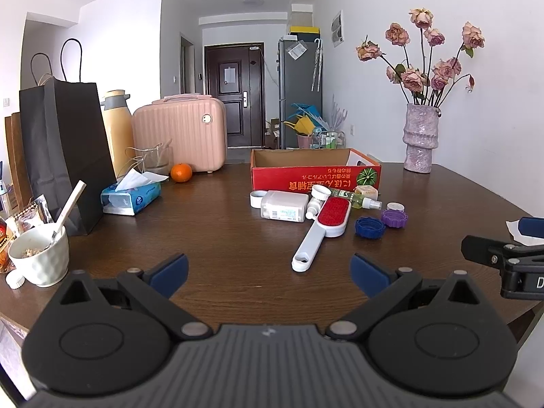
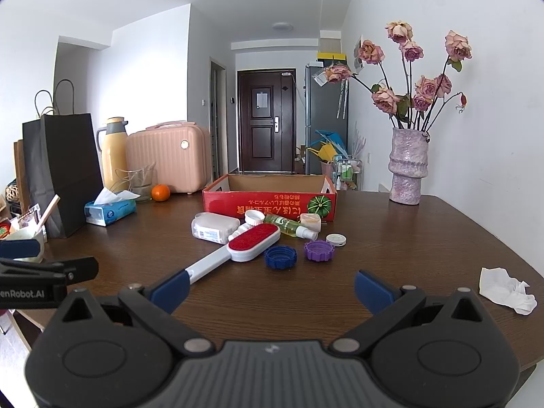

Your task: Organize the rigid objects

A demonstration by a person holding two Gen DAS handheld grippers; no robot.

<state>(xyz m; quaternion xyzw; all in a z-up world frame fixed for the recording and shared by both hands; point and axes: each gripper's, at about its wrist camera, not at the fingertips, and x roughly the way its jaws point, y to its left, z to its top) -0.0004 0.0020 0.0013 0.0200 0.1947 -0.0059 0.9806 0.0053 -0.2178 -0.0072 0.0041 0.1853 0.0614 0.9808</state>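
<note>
Both grippers, left and right, gape empty, the lint brush lying ahead of their fingertips.

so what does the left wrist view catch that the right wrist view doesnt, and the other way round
Only the left wrist view shows the roll of white tape beside the white container, and the white ribbed cap next to the bowl. Only the right wrist view shows the whole crumpled tissue; the other view catches just a corner of it. Both show the red box, lint brush, blue cap, purple cap, the orange and the vase. The left gripper and the right gripper are both open.
</note>
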